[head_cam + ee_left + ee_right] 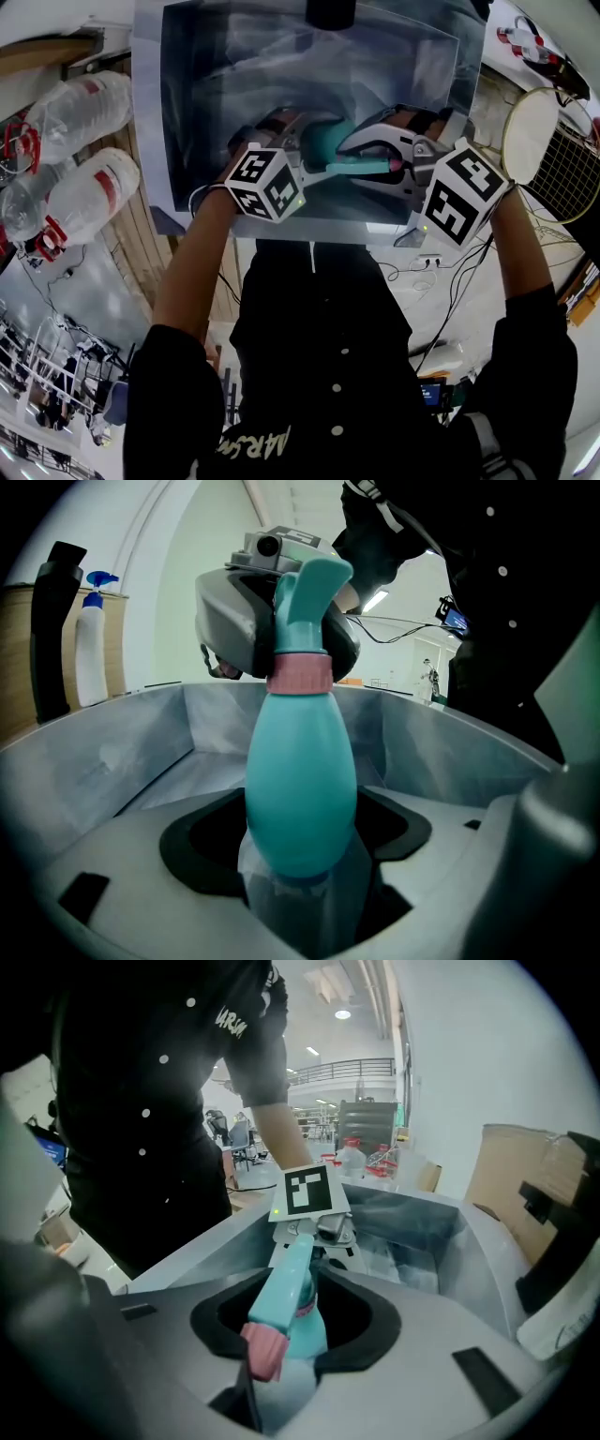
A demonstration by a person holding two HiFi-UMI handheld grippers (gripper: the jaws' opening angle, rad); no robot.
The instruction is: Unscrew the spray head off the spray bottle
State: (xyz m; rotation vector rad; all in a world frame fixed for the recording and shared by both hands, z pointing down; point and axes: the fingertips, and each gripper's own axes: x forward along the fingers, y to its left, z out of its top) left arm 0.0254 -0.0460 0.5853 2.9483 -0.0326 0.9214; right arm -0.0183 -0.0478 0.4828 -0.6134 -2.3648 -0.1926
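- The left gripper [300, 892] is clamped on the lower end of the spray bottle [300, 780]. In the left gripper view, the round teal body stands up from between the two jaws.
- The right gripper [281, 1382] is closed around the spray head [309, 602]. In the right gripper view, the head lies between the jaws, and the pads seem to press on it from both sides.
- The spray head is teal like the bottle and has a pink nozzle [262, 1349] at its front end. This nozzle is just beside one jaw of the right gripper.
- A pink collar [300, 672] sits around the neck, between the spray head and the body. The head is still on the bottle.
- In the head view, the two grippers face each other with the bottle between them, in front of the person's chest.
- The bottle is held over a grey bin [187, 94]. I cannot tell if it touches the bin.
- The marker cube [307, 1192] of the left gripper shows beyond the bottle in the right gripper view.
- Two big clear water bottles [84, 197] lie to the left of the bin, well apart from the grippers.
- A racket [553, 150] lies to the right of the bin.
- In the left gripper view, a white spray bottle [91, 649] with a blue head stands far at the left.
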